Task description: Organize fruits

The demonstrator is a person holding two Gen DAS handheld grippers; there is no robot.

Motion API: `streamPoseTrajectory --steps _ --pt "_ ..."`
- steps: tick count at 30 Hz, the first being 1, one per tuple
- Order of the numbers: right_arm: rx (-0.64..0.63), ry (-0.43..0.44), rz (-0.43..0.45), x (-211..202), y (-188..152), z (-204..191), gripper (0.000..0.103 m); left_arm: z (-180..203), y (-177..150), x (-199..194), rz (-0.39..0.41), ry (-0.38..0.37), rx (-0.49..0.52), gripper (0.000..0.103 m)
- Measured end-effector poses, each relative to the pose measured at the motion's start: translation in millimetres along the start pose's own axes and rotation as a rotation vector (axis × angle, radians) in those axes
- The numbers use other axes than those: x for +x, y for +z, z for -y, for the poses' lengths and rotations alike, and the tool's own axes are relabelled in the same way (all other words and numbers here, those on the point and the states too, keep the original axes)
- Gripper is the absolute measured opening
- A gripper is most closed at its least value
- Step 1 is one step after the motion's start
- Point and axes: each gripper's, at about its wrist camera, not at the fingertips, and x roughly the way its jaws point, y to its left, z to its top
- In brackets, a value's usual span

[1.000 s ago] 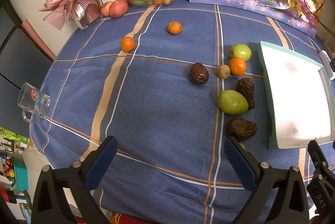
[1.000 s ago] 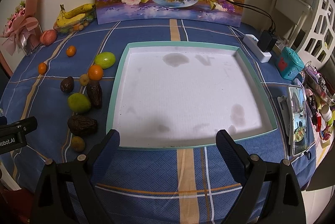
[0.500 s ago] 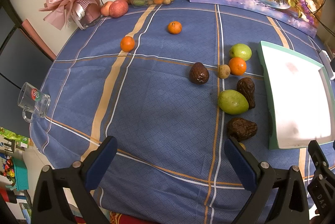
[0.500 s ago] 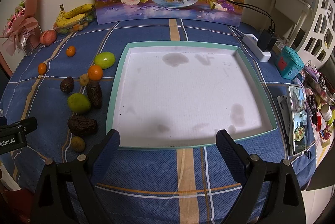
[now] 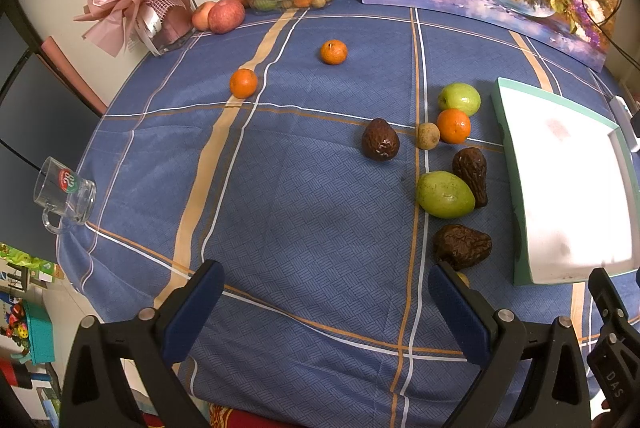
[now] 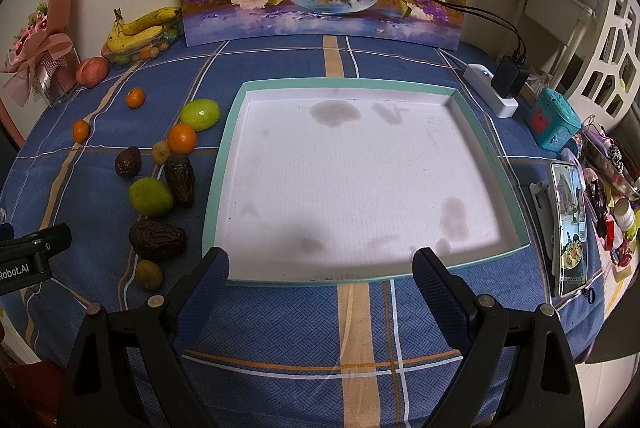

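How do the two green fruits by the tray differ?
The far green fruit is paler and glossy with a highlight; the near green fruit is duller and darker. The far one sits beside an orange; the near one lies against a dark wrinkled fruit. Both lie on the cloth left of the tray, outside it, ungripped.

We see the loose fruit clustered just left of the teal-rimmed white tray (image 6: 224, 163): two green mangoes (image 6: 150, 196) (image 6: 199, 114), three dark wrinkled avocados (image 6: 157, 239) (image 6: 180, 179) (image 6: 128, 161), an orange (image 6: 182, 138), two small brownish round fruits (image 6: 149, 274) (image 6: 161, 152), plus two mandarins (image 6: 135, 97) (image 6: 80, 131) well apart, further left
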Motion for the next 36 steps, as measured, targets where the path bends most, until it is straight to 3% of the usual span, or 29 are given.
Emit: streamPoseTrajectory --steps 14,20,31,36 --pt "-0.001 -0.001 -0.003 0.3 -0.8 0.0 0.093 -0.6 -1.4 0.4 -0.001 -0.003 0.0 0.103" --pt "-0.004 0.006 0.0 -0.8 0.2 -0.5 0.093 -5.7 5.0 4.7 -0.002 -0.057 -0.038 0.103" --pt "0.044 0.067 0.031 15.0 24.5 -6.0 0.093 -9.4 50.2 12.4 0.093 -0.105 -0.077 0.103" --pt "0.071 0.104 0.042 24.3 53.0 -12.4 0.093 -17.9 78.7 20.0 0.141 -0.067 -0.097 0.103"
